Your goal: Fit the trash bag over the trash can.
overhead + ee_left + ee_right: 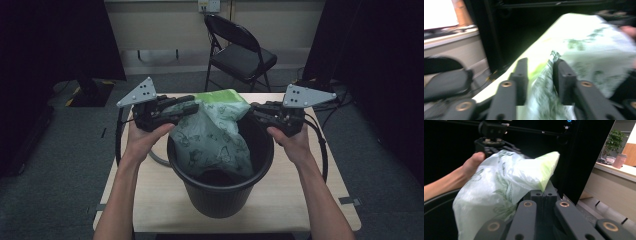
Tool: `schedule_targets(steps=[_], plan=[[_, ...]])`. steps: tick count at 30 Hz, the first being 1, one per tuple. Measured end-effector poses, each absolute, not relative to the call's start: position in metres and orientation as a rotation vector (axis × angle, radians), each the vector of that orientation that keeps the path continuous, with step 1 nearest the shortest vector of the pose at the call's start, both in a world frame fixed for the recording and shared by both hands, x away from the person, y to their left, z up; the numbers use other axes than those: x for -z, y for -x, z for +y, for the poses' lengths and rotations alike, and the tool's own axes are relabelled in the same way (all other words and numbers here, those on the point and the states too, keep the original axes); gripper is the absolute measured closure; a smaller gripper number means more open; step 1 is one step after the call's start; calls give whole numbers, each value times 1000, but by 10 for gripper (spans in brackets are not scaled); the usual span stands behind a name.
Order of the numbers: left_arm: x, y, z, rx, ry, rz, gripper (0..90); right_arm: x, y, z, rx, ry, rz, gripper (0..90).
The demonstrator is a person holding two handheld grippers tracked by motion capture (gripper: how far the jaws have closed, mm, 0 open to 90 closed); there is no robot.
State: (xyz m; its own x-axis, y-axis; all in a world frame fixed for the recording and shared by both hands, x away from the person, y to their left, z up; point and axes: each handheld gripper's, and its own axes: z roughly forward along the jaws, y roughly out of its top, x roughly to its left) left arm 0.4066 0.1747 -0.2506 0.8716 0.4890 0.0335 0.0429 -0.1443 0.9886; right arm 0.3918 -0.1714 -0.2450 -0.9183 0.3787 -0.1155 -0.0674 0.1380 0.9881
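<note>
Item: pale green printed plastic bag (215, 132), draped over and into a black bin (222, 192) on the tabletop (295, 192), its upper edge pinched at one side by the left tongs (187, 104), at the other by the right tongs (255, 111).

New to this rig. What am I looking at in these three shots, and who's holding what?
No robot here: a person holds a handheld claw in each hand. The high view looks down on a table with a black bin on it; a folding chair stands behind. The left claw and right claw each pinch an edge of a green-printed bag that hangs into the bin. The other two pictures come from cameras riding on the claws. In the left gripper view its black jaws have the bag between them. In the right gripper view the jaws are shut on the bag, with the other hand beyond.
</note>
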Motion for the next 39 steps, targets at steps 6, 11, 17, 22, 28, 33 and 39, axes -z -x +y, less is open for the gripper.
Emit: schedule_targets(steps=[6,11,17,22,28,33,39], plan=[[244,-398,179,-373,-1622,372,630,252,-391,-183,-1790,-381,2071,899],[227,-386,164,-355,-1600,294,629,252,-406,-182,-1752,-477,2049,899],[215,-385,144,-311,-1616,261,467,245,-420,-169,-1727,-504,2052,900],[217,-392,130,-292,-1637,273,390,236,-413,-152,-1748,-412,2082,899],[222,-395,121,-311,-1718,276,617,229,-402,-155,-1799,-356,2073,897],[226,-395,123,-314,-1723,228,897,230,-391,-160,-1829,-311,2067,812],[229,-389,134,-275,-1663,152,900,240,-392,-177,-1863,-353,2037,646]])
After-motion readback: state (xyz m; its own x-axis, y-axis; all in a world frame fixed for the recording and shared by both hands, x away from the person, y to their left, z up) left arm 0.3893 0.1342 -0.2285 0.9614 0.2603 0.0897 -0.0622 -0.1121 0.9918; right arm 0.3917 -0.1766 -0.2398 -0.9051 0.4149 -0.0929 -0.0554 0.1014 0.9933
